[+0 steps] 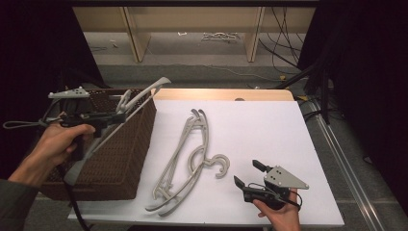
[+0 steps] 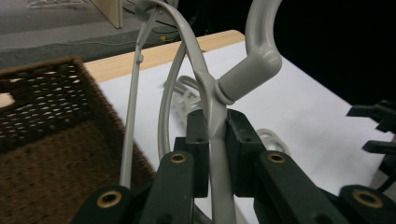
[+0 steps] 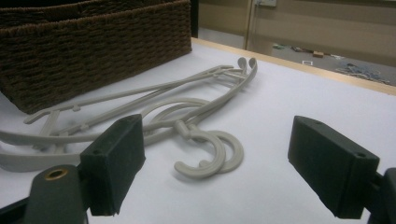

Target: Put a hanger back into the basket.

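Observation:
A grey plastic hanger (image 1: 144,98) hangs tilted over the brown wicker basket (image 1: 122,159) at the table's left, and my left gripper (image 1: 120,117) is shut on it. In the left gripper view the black jaws of the left gripper (image 2: 217,135) pinch the hanger's neck just under its hook (image 2: 257,60). Two more grey hangers (image 1: 187,154) lie stacked on the white tabletop (image 1: 260,130), hooks toward the near right. My right gripper (image 1: 248,173) rests near the front right edge, open, with nothing between its pads; it faces those hangers (image 3: 187,107).
The basket (image 3: 93,46) stands along the left edge of the tabletop, and its weave (image 2: 46,116) shows in the left gripper view. The table's wooden far edge (image 1: 221,94) borders a floor with cables and shelf legs. Dark curtains flank both sides.

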`<control>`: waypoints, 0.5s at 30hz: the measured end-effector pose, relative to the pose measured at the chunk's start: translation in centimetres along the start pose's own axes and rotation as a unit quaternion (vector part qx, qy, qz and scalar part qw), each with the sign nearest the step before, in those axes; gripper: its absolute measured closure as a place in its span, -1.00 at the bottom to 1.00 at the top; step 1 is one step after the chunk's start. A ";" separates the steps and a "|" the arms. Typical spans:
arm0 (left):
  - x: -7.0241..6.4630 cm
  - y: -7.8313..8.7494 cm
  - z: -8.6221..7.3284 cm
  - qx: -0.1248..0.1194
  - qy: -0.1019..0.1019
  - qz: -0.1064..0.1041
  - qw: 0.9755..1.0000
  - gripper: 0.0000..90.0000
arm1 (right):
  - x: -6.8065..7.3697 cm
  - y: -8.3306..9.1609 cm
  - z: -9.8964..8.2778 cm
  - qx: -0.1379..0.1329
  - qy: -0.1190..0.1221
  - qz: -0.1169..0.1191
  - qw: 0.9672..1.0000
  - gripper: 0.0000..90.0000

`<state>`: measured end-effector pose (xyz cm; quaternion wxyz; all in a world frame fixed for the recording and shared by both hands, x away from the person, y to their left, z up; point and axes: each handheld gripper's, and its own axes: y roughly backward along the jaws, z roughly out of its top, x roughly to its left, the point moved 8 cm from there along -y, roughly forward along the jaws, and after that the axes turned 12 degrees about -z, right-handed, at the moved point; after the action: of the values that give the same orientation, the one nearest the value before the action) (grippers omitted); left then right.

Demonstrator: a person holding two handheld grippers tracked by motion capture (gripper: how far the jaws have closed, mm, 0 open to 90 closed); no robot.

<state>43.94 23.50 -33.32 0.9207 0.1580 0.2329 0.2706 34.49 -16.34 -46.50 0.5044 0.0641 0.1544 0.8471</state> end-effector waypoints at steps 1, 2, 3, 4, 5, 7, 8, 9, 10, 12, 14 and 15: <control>0.4 0.3 -0.1 -0.001 -0.003 0.008 1.000 0.79 | 0.0 0.0 0.0 0.001 0.002 -0.002 1.000 -0.56; 0.7 0.6 -0.3 0.002 -0.007 0.010 1.000 0.79 | 0.0 -0.1 -0.1 -0.001 0.003 -0.003 1.000 -0.56; 1.1 0.8 -0.4 0.002 -0.016 0.016 1.000 0.78 | 0.0 -0.1 -0.1 0.000 0.002 -0.001 1.000 -0.56; 1.4 1.0 -0.6 0.002 -0.019 0.019 1.000 0.78 | 0.0 -0.1 -0.1 0.000 0.003 -0.002 1.000 -0.56; 1.7 1.2 -0.7 0.002 -0.022 0.023 0.999 0.78 | 0.0 -0.1 0.0 0.000 0.003 -0.003 1.000 -0.56; 2.5 1.7 -1.0 0.004 -0.025 0.029 0.999 0.77 | 0.1 -0.1 -0.1 0.001 0.003 -0.001 1.000 -0.56; 2.9 1.9 -1.1 0.004 -0.026 0.036 0.999 0.77 | 0.0 -0.2 -0.1 -0.001 0.007 -0.003 1.000 -0.56; 3.3 2.0 -1.3 0.007 -0.030 0.039 0.999 0.77 | 0.0 -0.1 -0.1 0.002 0.004 -0.001 1.000 -0.56; 3.6 2.3 -1.4 0.011 -0.034 0.040 0.999 0.77 | 0.0 -0.1 -0.1 0.002 0.003 -0.002 1.000 -0.56; 4.2 2.6 -1.6 0.015 -0.044 0.043 0.998 0.77 | 0.1 -0.2 -0.1 0.001 0.002 -0.002 1.000 -0.56; 4.8 2.8 -1.9 0.029 -0.064 0.054 0.996 0.79 | 0.1 -0.2 -0.2 0.006 0.005 0.001 1.000 -0.56; 5.0 2.9 -2.0 0.027 -0.066 0.052 0.996 0.79 | 0.2 -0.3 -0.2 0.002 -0.001 0.004 1.000 -0.56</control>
<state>45.44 29.03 -35.50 0.9139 0.2125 0.1708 0.3008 34.56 -16.06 -46.75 0.5009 0.0668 0.1557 0.8488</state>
